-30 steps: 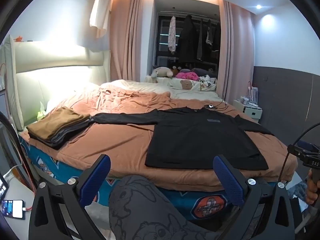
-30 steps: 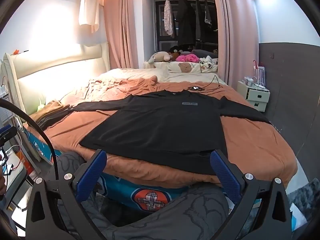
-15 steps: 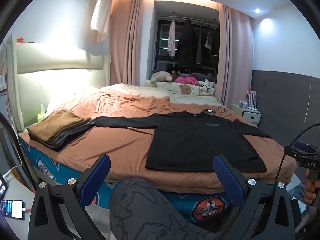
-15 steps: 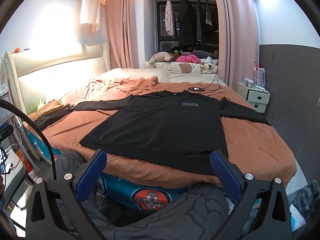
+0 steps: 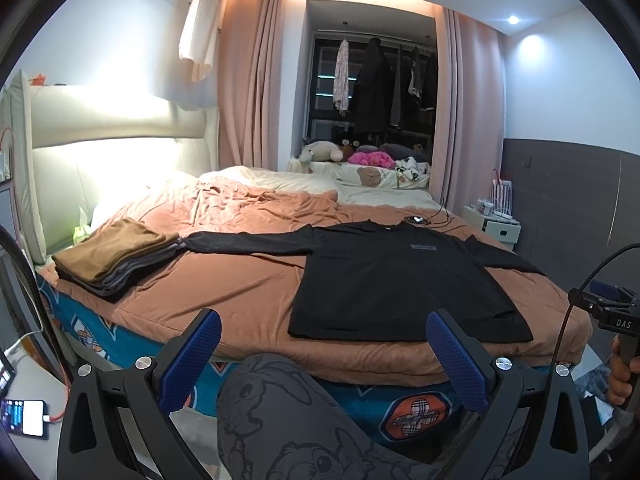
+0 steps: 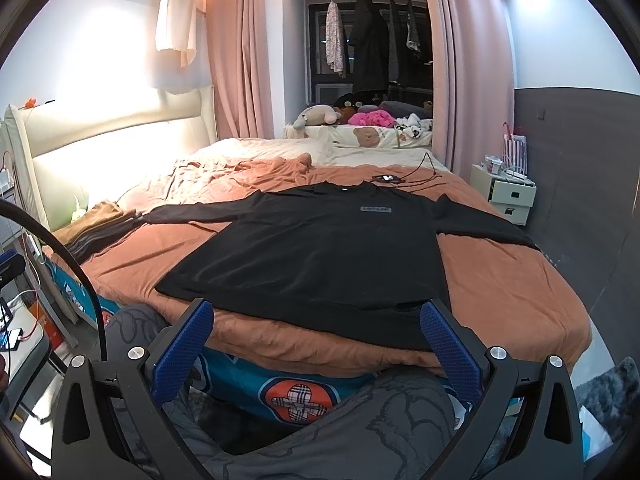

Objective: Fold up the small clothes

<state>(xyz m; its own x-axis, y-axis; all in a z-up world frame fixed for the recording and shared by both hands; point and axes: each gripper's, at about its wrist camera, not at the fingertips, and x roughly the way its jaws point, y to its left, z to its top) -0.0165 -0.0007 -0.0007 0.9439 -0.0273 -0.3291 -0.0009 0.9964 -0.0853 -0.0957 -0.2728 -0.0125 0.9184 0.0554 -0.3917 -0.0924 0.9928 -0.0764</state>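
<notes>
Black long-sleeved shirt [image 6: 320, 256] spread flat, front up, on the rust-orange bedspread [image 6: 512, 280], hem toward the near edge of the bed, both sleeves stretched out sideways, small grey label on the chest. Left sleeve end lying just beside a stack of folded clothes [image 5: 112, 256], brown piece on top, grey ones beneath, near the cream padded headboard [image 5: 100, 152]. Beyond the collar, a small dark device with cables [image 6: 386, 178] on the bedspread. Farther back, plush toys [image 6: 360, 114] on a ledge between pink curtains, and a white nightstand [image 6: 510, 196] by the grey wall. Left gripper [image 5: 322, 354] spread wide with nothing between its blue pads, held short of the bed above a knee in cartoon-print grey trousers [image 5: 276, 404]. Right gripper [image 6: 316, 346] likewise wide apart and empty, clear of the hem.
</notes>
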